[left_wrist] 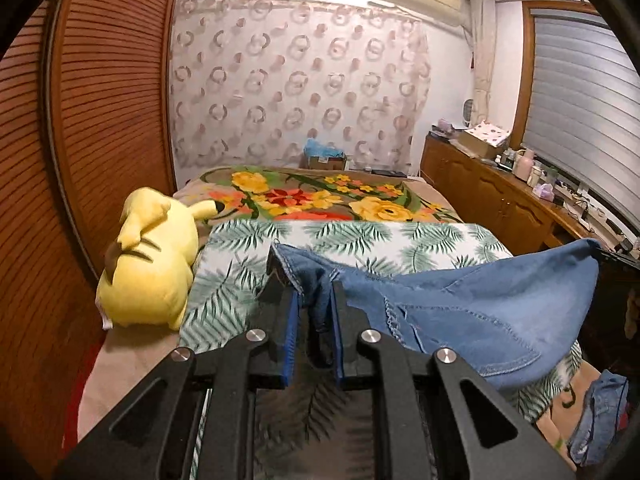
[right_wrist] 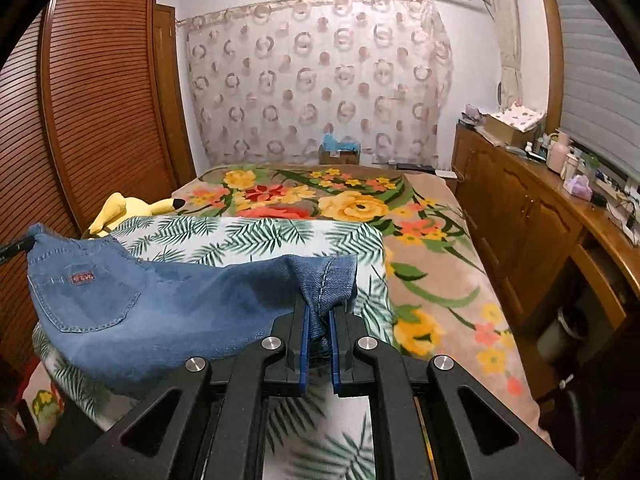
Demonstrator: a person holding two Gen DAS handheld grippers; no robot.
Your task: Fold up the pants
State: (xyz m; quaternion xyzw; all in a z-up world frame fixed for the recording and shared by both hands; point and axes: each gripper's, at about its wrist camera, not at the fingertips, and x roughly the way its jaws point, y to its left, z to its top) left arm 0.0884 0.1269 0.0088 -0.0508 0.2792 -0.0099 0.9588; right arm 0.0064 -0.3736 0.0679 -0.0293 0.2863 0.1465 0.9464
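Left gripper [left_wrist: 314, 308] clenched on denim edge of pants [left_wrist: 480, 320]; right gripper [right_wrist: 320, 320] clenched on opposite edge; pants stretched crosswise between both, long axis side to side, sagging above leaf-print sheet [right_wrist: 256, 240] on bed [right_wrist: 432, 280]; both equally near.

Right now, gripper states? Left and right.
Left gripper: closed on the jeans, held above the bed.
Right gripper: closed on the other end of the jeans.
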